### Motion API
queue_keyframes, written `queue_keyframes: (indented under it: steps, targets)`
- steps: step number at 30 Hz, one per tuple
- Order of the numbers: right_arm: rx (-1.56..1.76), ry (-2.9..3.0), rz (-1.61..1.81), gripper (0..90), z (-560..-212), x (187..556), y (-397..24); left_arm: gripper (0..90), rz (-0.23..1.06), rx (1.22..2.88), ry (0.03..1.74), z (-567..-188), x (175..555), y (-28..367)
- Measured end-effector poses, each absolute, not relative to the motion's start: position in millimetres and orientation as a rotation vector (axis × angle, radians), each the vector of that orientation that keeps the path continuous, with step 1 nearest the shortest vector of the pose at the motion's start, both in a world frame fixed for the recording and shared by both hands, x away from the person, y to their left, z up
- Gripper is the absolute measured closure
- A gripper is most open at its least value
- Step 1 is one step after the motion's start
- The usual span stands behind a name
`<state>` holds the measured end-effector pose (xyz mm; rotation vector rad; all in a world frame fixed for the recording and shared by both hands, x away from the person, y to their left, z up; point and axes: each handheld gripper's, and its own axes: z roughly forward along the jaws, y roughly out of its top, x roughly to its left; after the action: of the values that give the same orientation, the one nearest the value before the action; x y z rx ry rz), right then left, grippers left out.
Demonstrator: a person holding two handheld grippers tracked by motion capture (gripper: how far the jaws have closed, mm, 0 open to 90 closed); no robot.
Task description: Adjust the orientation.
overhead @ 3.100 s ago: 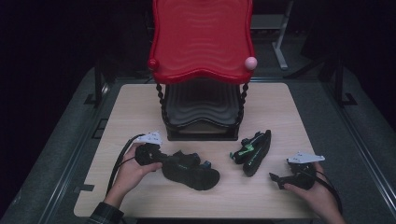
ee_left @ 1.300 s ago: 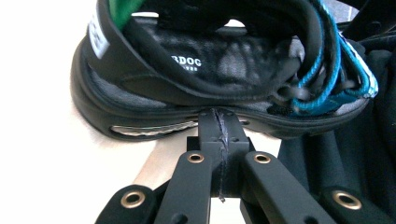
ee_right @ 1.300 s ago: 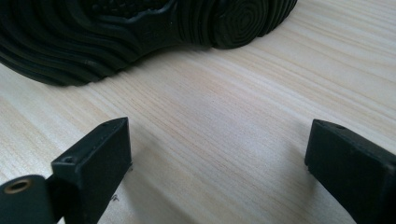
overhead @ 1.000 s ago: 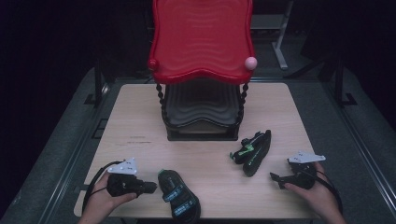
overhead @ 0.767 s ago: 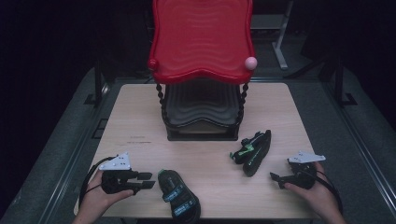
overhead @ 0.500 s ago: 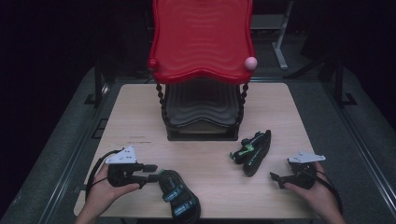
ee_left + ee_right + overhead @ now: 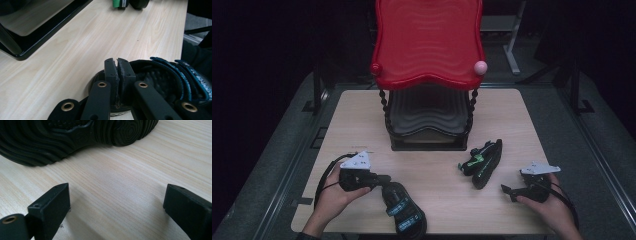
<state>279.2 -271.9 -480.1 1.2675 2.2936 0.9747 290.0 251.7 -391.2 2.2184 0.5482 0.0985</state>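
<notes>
My left claw (image 7: pixel 379 180) has just been closing and now pinches the heel rim of the black sandal with blue straps (image 7: pixel 404 212) at the pale wooden surface's (image 7: pixel 432 172) near edge. My right claw (image 7: pixel 508 191) rests released beside the black-and-green sandal (image 7: pixel 484 161).

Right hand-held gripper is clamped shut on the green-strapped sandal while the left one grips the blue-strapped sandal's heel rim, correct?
Not quite. The right hand-held gripper is open over bare table, short of the green-strapped sandal, as the right gripper view shows. The left hand-held gripper does grip the blue-strapped sandal.
</notes>
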Motion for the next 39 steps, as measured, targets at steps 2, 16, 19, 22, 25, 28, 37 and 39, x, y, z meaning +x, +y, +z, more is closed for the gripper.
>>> queue_keyframes:
  steps: [2,16,19,22,25,28,37,39]
  targets:
    - [1.267,2.294,0.975,6.3,-480.1,279.2,-271.9,87.4,0.092,2.209,0.557,-389.2,295.3,251.7]
    - [1.27,2.293,0.976,6.4,-480.1,279.5,-272.1,87.5,0.224,2.116,0.778,-380.7,334.3,303.5]
    - [1.27,2.293,0.976,6.4,-480.1,279.5,-272.1,87.4,0.237,2.097,0.815,-381.2,336.8,313.6]
    - [1.268,2.293,0.976,6.3,-480.2,279.7,-272.3,87.4,0.274,2.076,0.885,-384.1,338.1,333.7]
    - [1.268,2.293,0.977,6.4,-480.2,279.8,-272.3,87.2,0.287,2.058,0.929,-388.4,338.4,345.0]
    - [1.268,2.293,0.977,6.4,-480.2,279.8,-272.3,86.8,0.283,2.051,0.938,-391.1,338.3,347.3]
    - [1.269,2.291,0.976,6.4,-480.2,280.2,-272.3,89.5,0.302,1.967,0.919,-373.9,352.9,357.5]
    - [1.269,2.291,0.975,6.3,-480.3,280.3,-272.2,89.9,0.296,1.987,0.923,-375.7,360.2,356.1]
